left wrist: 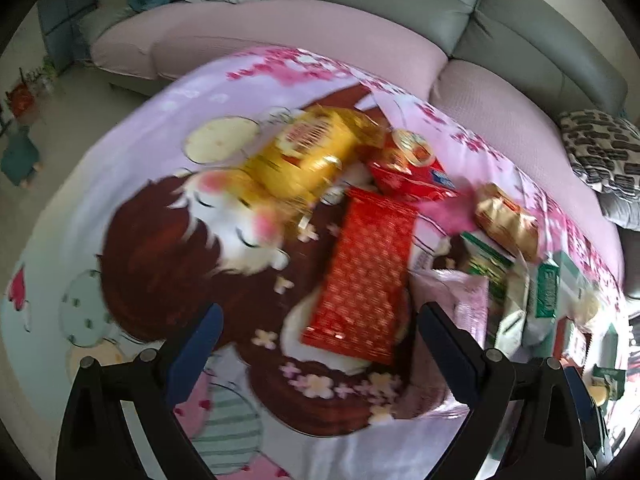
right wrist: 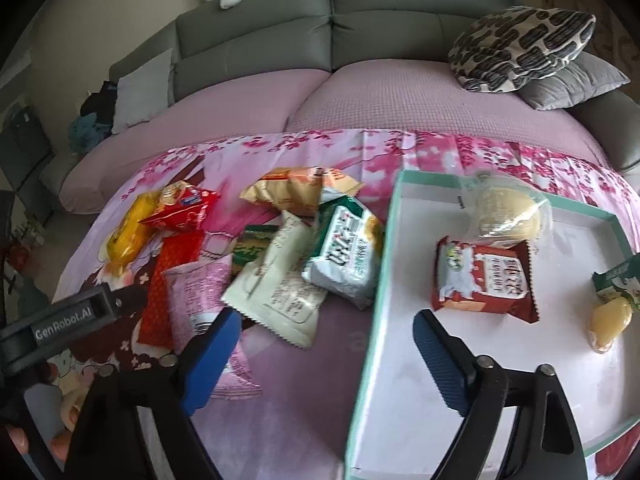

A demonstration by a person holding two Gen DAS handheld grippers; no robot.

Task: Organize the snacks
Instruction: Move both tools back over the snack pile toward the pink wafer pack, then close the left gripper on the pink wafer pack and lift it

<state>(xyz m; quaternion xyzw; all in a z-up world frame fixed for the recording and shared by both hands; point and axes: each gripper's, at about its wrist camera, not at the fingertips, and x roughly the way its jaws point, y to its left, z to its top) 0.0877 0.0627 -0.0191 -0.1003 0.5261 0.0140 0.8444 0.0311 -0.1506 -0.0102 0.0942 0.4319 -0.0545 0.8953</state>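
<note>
- A white tray [right wrist: 404, 308] with a pale green rim sits on the right side of the table.
- Inside the tray lie a red and white snack pack [right wrist: 486, 280], a clear bag with a pale round cake [right wrist: 506, 210], a small yellow jelly [right wrist: 610, 322] and a green packet [right wrist: 618, 280] at the far right edge.
- The other snacks lie in a loose pile on the pink cartoon cloth [left wrist: 160, 128], left of the tray.
- In the pile are a long red pack with gold dots [left wrist: 370, 272], a shiny yellow bag [left wrist: 304, 152], a small red bag [left wrist: 412, 168], a gold wrapped snack [left wrist: 506, 216], a pink pack [right wrist: 200, 296], a cream pack [right wrist: 280, 284] and a white and green pack [right wrist: 348, 256].
- The white and green pack touches the tray's left wall.
- The left gripper [left wrist: 320, 336] hangs over the near end of the long red pack, its jaws wide apart and holding nothing.
- The right gripper [right wrist: 324, 332] is spread too, with one blue pad [right wrist: 212, 360] over the pink pack and the other over the tray; the tray's rim is between them but is not pinched.
- Behind the table is a sofa [right wrist: 360, 92] with a pink cover and a spotted pillow [right wrist: 520, 44].
</note>
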